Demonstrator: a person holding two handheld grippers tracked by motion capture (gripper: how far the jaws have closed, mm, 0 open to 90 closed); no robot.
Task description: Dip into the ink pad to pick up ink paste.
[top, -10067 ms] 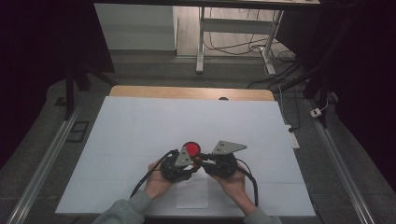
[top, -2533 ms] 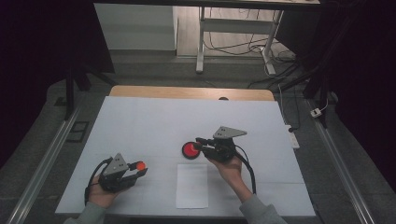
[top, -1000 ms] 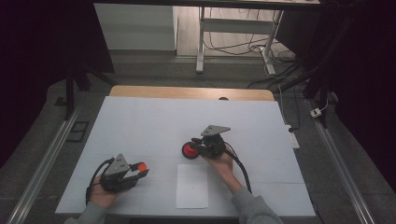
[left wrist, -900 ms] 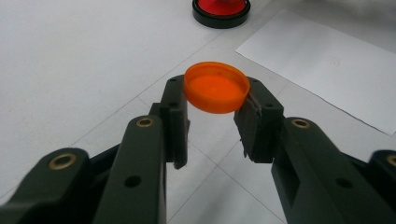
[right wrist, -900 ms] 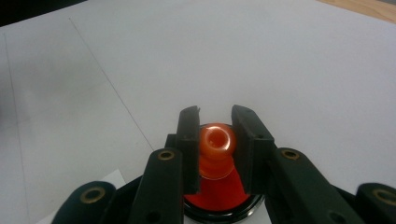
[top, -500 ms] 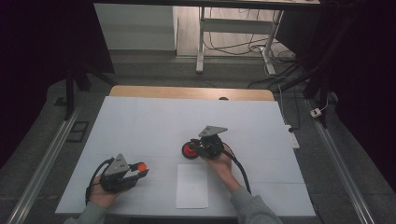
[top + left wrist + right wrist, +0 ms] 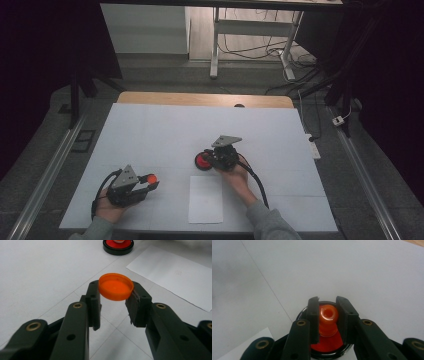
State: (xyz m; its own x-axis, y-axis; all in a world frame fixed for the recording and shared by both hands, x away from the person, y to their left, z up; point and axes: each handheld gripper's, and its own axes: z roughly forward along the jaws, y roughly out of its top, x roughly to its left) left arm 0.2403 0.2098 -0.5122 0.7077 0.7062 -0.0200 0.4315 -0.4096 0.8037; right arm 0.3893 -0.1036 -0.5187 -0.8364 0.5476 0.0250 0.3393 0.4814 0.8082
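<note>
A round red ink pad (image 7: 201, 161) with a black rim (image 7: 302, 313) lies at the table's middle. In the right gripper view an orange knobbed stamp (image 7: 328, 314) stands over the pad's red face, and my right gripper (image 7: 327, 305) is shut on it. From above, that right gripper (image 7: 209, 158) sits at the pad's right side. My left gripper (image 7: 115, 296) is shut on a shallow orange lid (image 7: 116, 288), held just above the table. The high view puts the left gripper (image 7: 150, 183) and lid (image 7: 151, 178) at the front left. The pad (image 7: 117, 244) lies beyond it.
A white sheet of paper (image 7: 205, 199) lies near the front edge, between my two hands, and it also shows to the right of the lid (image 7: 175, 272). The white table top (image 7: 165, 125) runs back to a wooden strip (image 7: 200, 99). Cables trail from both grippers.
Ten seconds ago both grippers were at the pad. The left one has since carried the orange lid to the front left, and the right one has settled at the pad. The last second shows almost no movement.
</note>
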